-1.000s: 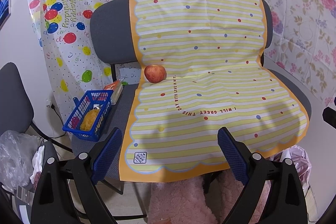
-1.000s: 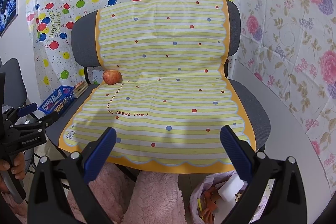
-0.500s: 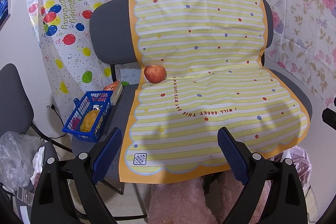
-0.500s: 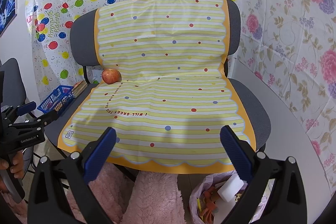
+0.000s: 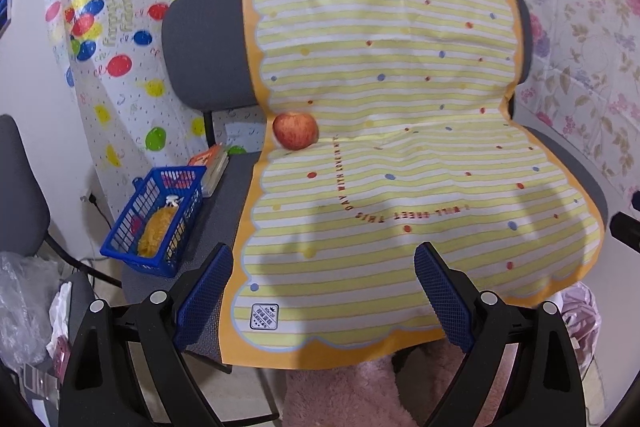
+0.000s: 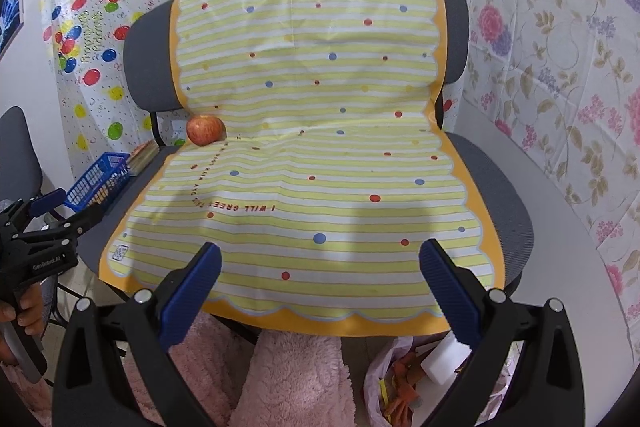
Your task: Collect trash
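Over on the left, a blue basket sits at the edge of the grey chair, holding something orange and fuzzy, with a flat packet just behind it. The left gripper hovers in front of the seat with its fingers wide apart and nothing between them. Past it, a red apple rests in the crease where seat meets backrest, on the left edge of the yellow striped sheet draped over the chair. The rest of the sheet looks bare. The right gripper hangs before the seat's front edge, its fingers spread too, holding nothing. Low on the right, a trash bag sits on the floor with scraps inside. If the apple is the piece to collect, I'd reach with the left, come in level, straddle it at its widest, and close gently so it doesn't roll off the slick sheet.
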The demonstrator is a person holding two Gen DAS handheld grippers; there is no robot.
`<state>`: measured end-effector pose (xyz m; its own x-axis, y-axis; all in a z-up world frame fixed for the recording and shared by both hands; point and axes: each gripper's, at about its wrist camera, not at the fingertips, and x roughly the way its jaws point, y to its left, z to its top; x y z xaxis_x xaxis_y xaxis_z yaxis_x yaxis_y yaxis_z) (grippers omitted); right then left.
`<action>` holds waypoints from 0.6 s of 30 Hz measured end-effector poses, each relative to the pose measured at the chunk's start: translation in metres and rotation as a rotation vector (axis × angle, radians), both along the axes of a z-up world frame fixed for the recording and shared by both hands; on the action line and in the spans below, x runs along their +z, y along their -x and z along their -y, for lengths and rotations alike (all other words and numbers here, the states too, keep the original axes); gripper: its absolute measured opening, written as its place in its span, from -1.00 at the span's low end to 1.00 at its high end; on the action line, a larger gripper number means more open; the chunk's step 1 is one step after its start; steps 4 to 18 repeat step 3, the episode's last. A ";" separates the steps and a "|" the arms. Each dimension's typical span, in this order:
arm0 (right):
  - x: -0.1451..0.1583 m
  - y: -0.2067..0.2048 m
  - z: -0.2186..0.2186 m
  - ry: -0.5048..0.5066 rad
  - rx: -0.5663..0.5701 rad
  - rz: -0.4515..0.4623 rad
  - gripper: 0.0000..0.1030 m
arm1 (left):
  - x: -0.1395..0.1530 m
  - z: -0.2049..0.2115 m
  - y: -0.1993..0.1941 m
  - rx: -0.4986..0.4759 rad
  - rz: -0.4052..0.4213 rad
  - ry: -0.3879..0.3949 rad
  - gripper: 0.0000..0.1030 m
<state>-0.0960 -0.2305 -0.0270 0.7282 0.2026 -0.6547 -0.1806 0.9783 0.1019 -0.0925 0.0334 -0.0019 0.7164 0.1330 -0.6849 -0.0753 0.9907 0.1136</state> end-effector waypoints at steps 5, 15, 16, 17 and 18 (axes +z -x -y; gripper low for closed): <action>-0.013 -0.019 0.007 -0.004 -0.023 -0.030 0.88 | -0.016 -0.020 -0.024 0.052 -0.046 0.034 0.77; -0.013 -0.019 0.007 -0.004 -0.023 -0.030 0.88 | -0.016 -0.020 -0.024 0.052 -0.046 0.034 0.77; -0.013 -0.019 0.007 -0.004 -0.023 -0.030 0.88 | -0.016 -0.020 -0.024 0.052 -0.046 0.034 0.77; -0.013 -0.019 0.007 -0.004 -0.023 -0.030 0.88 | -0.016 -0.020 -0.024 0.052 -0.046 0.034 0.77; -0.013 -0.019 0.007 -0.004 -0.023 -0.030 0.88 | -0.016 -0.020 -0.024 0.052 -0.046 0.034 0.77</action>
